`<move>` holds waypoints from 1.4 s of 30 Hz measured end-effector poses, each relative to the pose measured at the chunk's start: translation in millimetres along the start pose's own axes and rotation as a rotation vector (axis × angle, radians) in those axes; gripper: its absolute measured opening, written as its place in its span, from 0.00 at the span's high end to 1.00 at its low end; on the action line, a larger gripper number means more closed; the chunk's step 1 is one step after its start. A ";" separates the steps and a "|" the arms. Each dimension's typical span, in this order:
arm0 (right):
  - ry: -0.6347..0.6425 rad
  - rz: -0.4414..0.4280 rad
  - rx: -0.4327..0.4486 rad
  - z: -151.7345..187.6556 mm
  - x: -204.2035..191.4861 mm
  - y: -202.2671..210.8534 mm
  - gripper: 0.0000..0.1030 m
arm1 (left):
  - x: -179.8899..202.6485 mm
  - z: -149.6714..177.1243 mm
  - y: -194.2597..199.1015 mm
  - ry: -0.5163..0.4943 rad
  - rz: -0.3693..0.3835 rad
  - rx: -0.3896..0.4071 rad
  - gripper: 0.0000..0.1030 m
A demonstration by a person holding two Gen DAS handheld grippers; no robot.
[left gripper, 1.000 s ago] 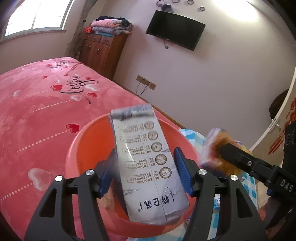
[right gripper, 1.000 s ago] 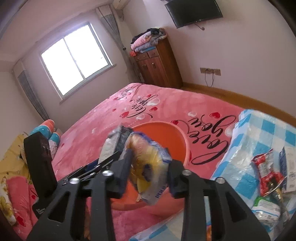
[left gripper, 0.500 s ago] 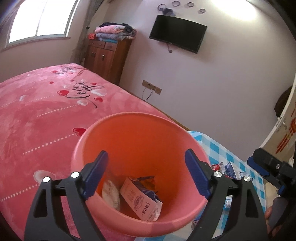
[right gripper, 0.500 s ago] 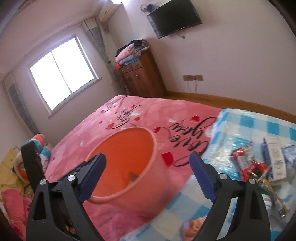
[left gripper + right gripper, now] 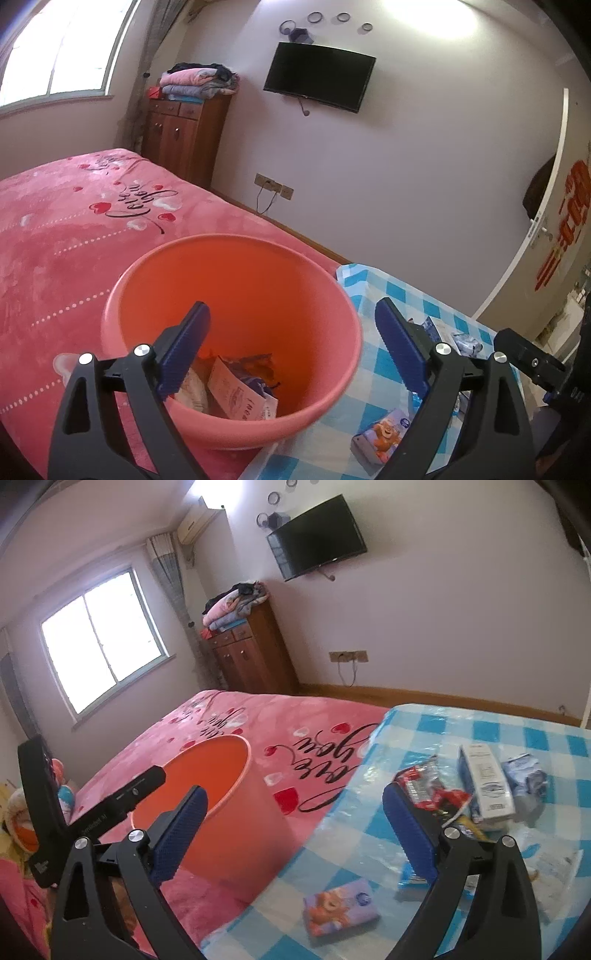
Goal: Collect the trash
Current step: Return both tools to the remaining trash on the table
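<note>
Orange bucket (image 5: 314, 314) sits on the pink bed (image 5: 55, 229), against the checked table (image 5: 480, 738); dropped wrappers lie in its bottom. I read this as between drops, next pick pending. Both grippers' jaws have just been opening: left gripper (image 5: 291, 350) wide apart over the bucket, nothing between; right gripper (image 5: 295, 830) wide apart, empty, facing the table. Leftovers: white carton (image 5: 487, 782), red wrapper (image 5: 424, 782), bear packet (image 5: 340, 904). Next I'd lower over one and close.

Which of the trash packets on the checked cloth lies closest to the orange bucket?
The small purple packet with the bear picture. It lies alone near the cloth's edge; the red wrapper and white carton lie farther away.
</note>
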State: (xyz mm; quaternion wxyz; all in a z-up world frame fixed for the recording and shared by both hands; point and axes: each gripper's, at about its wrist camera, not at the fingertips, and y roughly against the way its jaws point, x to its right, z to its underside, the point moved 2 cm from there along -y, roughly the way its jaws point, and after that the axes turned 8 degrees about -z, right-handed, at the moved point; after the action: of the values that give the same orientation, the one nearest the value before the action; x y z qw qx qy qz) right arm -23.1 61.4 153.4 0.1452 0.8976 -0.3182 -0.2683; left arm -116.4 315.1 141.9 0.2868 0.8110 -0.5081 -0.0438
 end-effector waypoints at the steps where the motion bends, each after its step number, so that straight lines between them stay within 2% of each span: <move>1: 0.005 0.012 0.006 1.6 1.6 4.4 0.08 | 3.5 0.6 1.4 -0.006 0.001 0.002 0.11; 15: -0.007 0.104 0.087 25.7 33.9 52.7 0.08 | 56.0 19.2 23.0 -0.091 0.093 0.031 0.11; 22: -0.044 0.139 0.154 42.7 61.7 81.6 0.05 | 73.8 38.5 32.0 -0.053 0.191 0.069 0.11; 28: -0.064 0.175 0.195 58.1 82.1 103.1 0.05 | 104.9 57.0 39.4 -0.159 0.192 0.092 0.11; 32: -0.087 0.182 0.190 70.6 97.0 110.1 0.05 | 121.2 68.7 39.6 -0.215 0.192 0.084 0.11; 36: -0.110 0.203 0.176 82.6 112.6 115.6 0.05 | 138.3 83.8 31.7 -0.276 0.198 0.024 0.11; 42: -0.158 0.216 0.178 94.8 134.7 123.9 0.05 | 155.3 100.4 17.8 -0.309 0.217 -0.046 0.11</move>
State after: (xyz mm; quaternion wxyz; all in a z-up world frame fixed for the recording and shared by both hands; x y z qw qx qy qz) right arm -50.6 -128.2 77.3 0.0675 0.8435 -0.4459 -0.2918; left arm -92.5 135.3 101.7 0.2271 0.7283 -0.6292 -0.1483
